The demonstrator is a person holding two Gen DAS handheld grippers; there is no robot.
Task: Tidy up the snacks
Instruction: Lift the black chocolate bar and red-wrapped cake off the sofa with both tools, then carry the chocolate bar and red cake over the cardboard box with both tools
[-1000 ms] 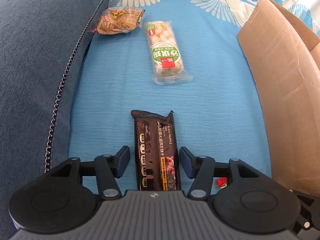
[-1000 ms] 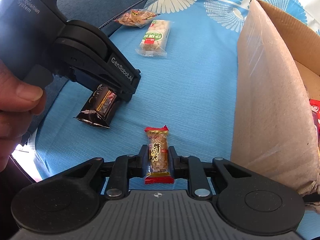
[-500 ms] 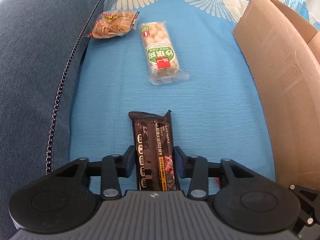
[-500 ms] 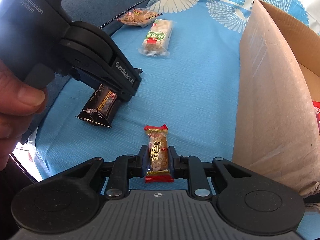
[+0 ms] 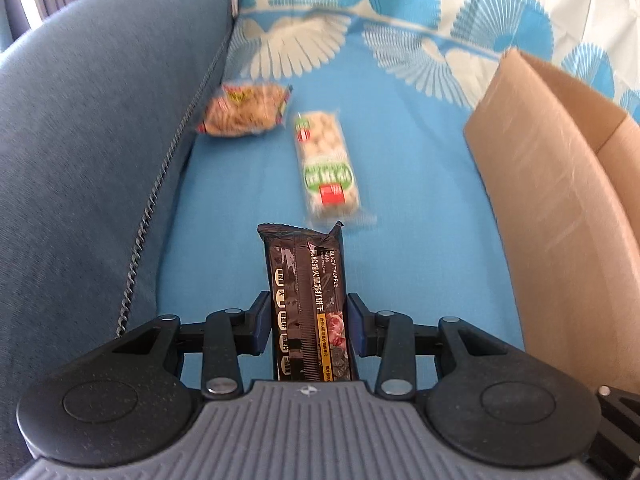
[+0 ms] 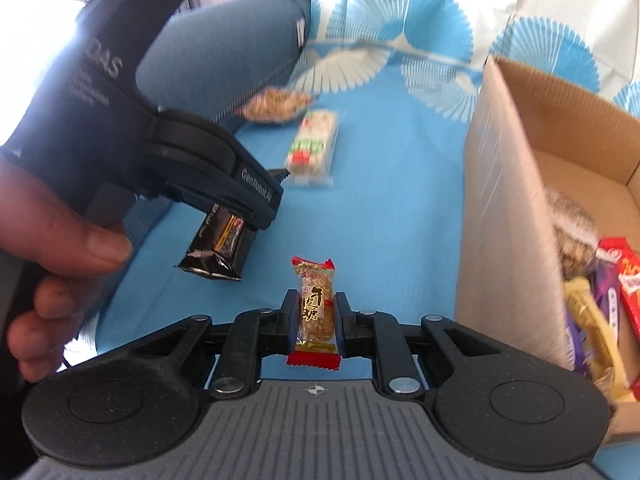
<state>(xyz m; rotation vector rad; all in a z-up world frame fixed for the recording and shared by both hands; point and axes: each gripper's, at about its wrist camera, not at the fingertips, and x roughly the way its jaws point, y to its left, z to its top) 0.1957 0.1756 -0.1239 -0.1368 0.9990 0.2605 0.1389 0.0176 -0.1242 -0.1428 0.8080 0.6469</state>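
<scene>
Both grippers loaded for the cardboard box (image 6: 516,208)
Left gripper (image 5: 308,326) clamps the black truffle cracker pack (image 5: 306,300); right gripper (image 6: 316,318) pinches the peanut candy (image 6: 316,308), probably both bound boxward

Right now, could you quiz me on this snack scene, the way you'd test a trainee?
1. True or false: the left tool grips a black packet.
2. How many snacks lie loose on the blue sheet?
3. The right tool holds: A) a peanut candy, B) a spoon, C) nothing.

Key: 1 true; 2 two, a biscuit bag and a green-labelled bar; 3 A.
</scene>
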